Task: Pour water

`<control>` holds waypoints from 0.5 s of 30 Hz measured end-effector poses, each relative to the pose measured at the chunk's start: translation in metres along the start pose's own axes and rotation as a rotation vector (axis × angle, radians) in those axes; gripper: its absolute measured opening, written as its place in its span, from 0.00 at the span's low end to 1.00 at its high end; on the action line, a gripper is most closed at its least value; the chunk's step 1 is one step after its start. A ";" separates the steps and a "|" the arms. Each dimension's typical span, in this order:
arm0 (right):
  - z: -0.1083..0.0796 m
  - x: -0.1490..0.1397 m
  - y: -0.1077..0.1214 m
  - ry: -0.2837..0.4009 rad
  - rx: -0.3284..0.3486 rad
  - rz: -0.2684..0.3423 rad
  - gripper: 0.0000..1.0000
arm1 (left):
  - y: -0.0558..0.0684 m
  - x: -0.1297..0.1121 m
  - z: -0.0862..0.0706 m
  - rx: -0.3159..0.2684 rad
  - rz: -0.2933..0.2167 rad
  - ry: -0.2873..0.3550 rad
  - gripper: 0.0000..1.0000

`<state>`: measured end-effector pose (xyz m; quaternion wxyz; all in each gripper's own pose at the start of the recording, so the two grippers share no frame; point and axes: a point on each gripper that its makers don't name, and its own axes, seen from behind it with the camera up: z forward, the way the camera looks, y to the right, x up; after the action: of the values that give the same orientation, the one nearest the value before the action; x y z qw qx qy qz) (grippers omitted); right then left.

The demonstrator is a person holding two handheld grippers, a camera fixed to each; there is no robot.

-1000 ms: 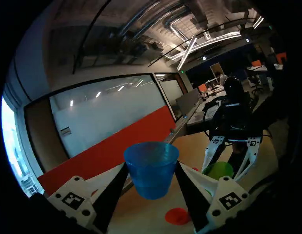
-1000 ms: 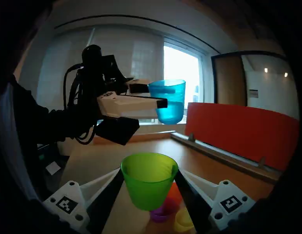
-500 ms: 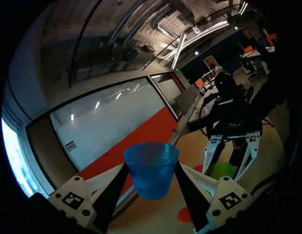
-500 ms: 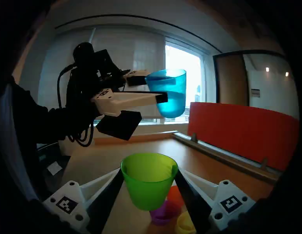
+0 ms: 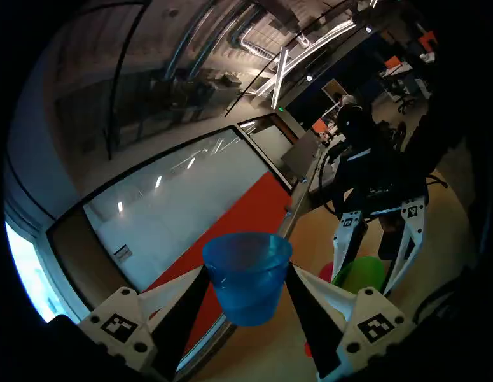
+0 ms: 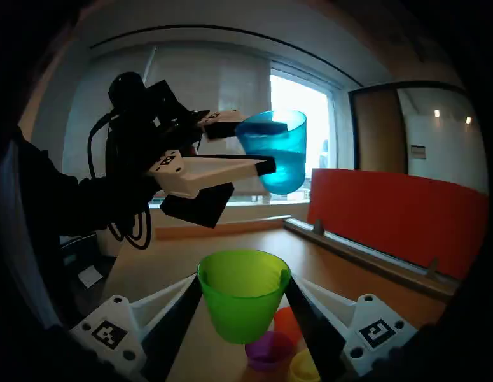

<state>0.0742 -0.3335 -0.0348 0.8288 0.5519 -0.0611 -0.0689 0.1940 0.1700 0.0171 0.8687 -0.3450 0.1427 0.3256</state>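
Finding 1, holding arrangement. The left gripper (image 5: 246, 283) carries the blue cup (image 5: 247, 270) in the air. In the right gripper view this cup sits at about 1 o'clock from the green cup (image 6: 243, 299), higher up and leaning with its mouth tipped over. The green cup stays upright below, above the wooden table (image 6: 176, 254). In my judgement, this placement sets source over receiver so that water falls into the green cup. A darker band low in the blue cup suggests water; no stream is visible.

Finding 2, fingers. The left gripper's fingers are closed to the cup's width, one on each side of the blue cup at 9 and 3 o'clock, both pressing the wall. The right gripper (image 6: 243, 286) grips the green cup the same way, fingers narrowed to its width, below the rim.

Finding 3, surroundings. A purple cup (image 6: 268, 353), a yellow cup (image 6: 303, 366) and an orange cup (image 6: 285, 321) stand on the table at 6 o'clock, beneath the green cup.
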 end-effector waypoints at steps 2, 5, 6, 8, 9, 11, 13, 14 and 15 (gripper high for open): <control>0.000 0.001 0.000 0.001 0.000 0.000 0.91 | 0.000 0.000 -0.001 0.002 0.014 0.000 0.83; 0.000 0.002 0.000 0.002 0.001 -0.001 0.91 | 0.001 0.000 -0.001 0.000 0.030 -0.003 0.83; 0.000 0.003 0.000 0.002 0.001 -0.002 0.91 | 0.001 0.000 -0.002 0.000 0.036 -0.003 0.83; 0.000 0.003 0.000 0.003 0.001 -0.002 0.91 | 0.001 0.000 -0.002 0.001 0.048 -0.004 0.83; 0.000 0.003 0.000 0.002 0.002 -0.002 0.91 | 0.001 0.001 -0.002 0.003 0.054 -0.003 0.83; 0.000 0.003 -0.001 0.002 0.003 -0.002 0.91 | 0.000 0.002 -0.003 0.008 0.066 -0.001 0.83; 0.001 0.003 -0.001 0.002 0.004 -0.004 0.91 | -0.001 0.002 -0.003 0.010 0.074 -0.001 0.83; 0.001 0.003 -0.001 0.002 0.004 -0.004 0.91 | -0.001 0.002 -0.003 0.011 0.078 -0.001 0.83; 0.001 0.003 -0.001 0.002 0.004 -0.004 0.91 | -0.002 0.001 -0.003 0.012 0.082 -0.003 0.83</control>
<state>0.0769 -0.3354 -0.0354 0.8277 0.5537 -0.0593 -0.0699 0.1961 0.1674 0.0149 0.8568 -0.3332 0.1573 0.3606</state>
